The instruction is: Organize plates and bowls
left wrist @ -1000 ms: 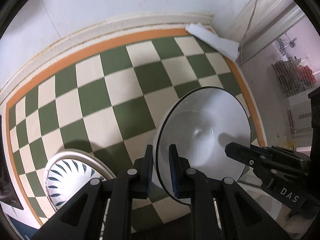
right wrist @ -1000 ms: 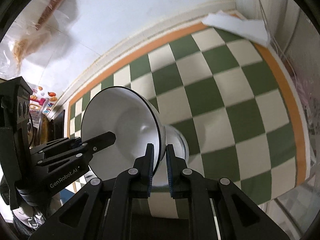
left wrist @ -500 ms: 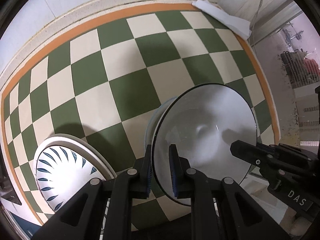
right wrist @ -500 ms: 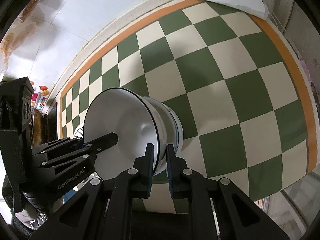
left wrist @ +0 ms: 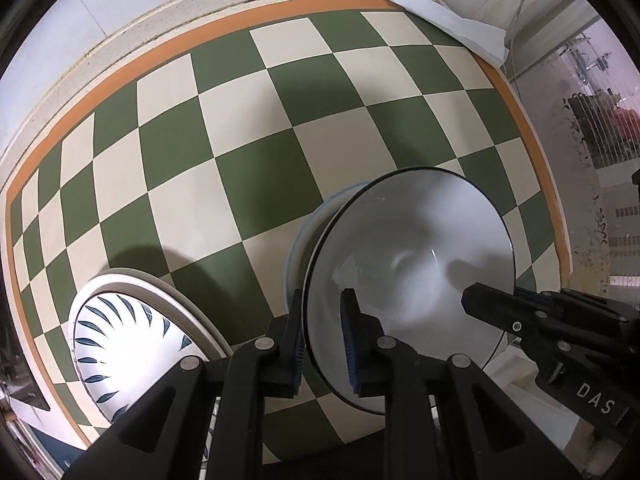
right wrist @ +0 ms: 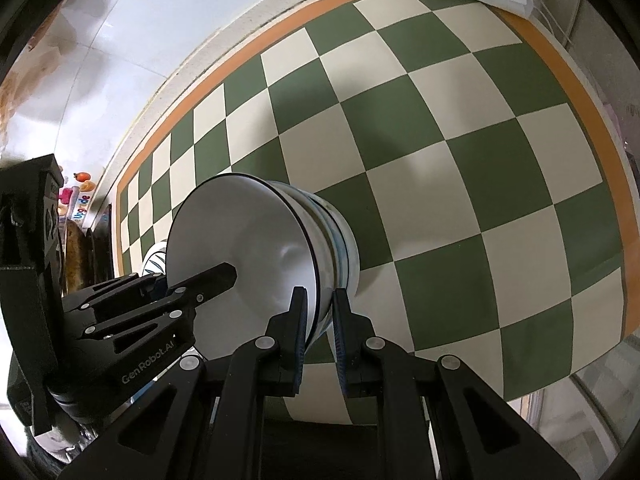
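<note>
Two grippers, my left gripper (left wrist: 324, 344) and right gripper (right wrist: 320, 332), clamp the bowl (left wrist: 408, 264) rim; glazed, slippery, breakable, so I grip firmly.

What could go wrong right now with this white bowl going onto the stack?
1. Both the left gripper and right gripper pinch only the thin rim of the white bowl; uneven release could tip it.
2. It sits tilted over the bowl stack, so it may nest crooked or chip.
3. The leaf-pattern plate lies close to the left gripper.

Checkered tablecloth (left wrist: 256, 152), crumpled white paper (left wrist: 452, 24)
</note>
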Demonstrator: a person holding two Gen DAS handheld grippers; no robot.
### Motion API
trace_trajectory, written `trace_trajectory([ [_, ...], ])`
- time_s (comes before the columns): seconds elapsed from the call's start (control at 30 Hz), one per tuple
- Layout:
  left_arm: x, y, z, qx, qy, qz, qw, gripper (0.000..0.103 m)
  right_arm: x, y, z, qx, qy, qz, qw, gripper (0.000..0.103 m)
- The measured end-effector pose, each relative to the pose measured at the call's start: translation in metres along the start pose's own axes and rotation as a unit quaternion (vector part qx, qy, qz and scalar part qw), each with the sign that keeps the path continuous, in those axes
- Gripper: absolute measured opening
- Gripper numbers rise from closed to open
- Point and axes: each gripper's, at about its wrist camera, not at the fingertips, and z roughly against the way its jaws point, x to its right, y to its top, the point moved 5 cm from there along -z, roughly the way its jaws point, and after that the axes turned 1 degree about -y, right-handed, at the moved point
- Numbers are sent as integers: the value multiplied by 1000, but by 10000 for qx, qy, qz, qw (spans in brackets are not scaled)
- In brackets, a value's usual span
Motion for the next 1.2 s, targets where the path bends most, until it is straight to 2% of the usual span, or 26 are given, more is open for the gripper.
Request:
trace_trajectory([
  [0.17, -5, 1, 3, -27, -127, 161, 9998, 15, 1, 2, -1, -32, 2, -81, 10000, 17],
  [0.47, -5, -5, 13, 35, 22, 103, 9999, 16, -1, 2, 8, 61, 46, -76, 9999, 17],
  [0.63, -5, -9, 39, 332, 84, 5, 9994, 16, -15, -2, 31, 307, -115, 154, 9993, 17],
  [0.7, -5, -10, 56, 532, 86, -60, 9985, 16, -23, -7, 46, 473, -284, 283, 9981, 21],
  [0.77, -4, -13, 73, 725, 106, -143, 9972, 19, -29, -13, 59, 612, -386, 374, 9967, 35],
  [0.83, -3, -16, 89, 893, 99, -236, 9957, 22, -35, -20, 72, 739, -500, 472, 9949, 43],
  [0.93, -3, -21, 109, 1069, 74, -382, 9935, 33, -44, -32, 90, 886, -586, 571, 9927, 53],
  [0.97, -3, -22, 115, 1117, 56, -415, 9929, 40, -47, -37, 96, 929, -574, 581, 9923, 57],
  [1.0, -4, -25, 122, 1167, 47, -446, 9922, 52, -51, -41, 102, 978, -569, 607, 9917, 60],
  [1.03, -4, -27, 126, 1200, 36, -472, 9916, 58, -53, -45, 107, 1011, -579, 627, 9912, 66],
  [1.07, -4, -29, 132, 1228, -14, -493, 9912, 70, -57, -49, 114, 1073, -577, 648, 9904, 72],
  [1.1, -4, -31, 135, 1249, -46, -489, 9910, 76, -60, -53, 119, 1119, -572, 655, 9899, 74],
  [1.2, -7, -38, 145, 1313, -118, -472, 9902, 84, -67, -63, 132, 1237, -539, 655, 9887, 83],
])
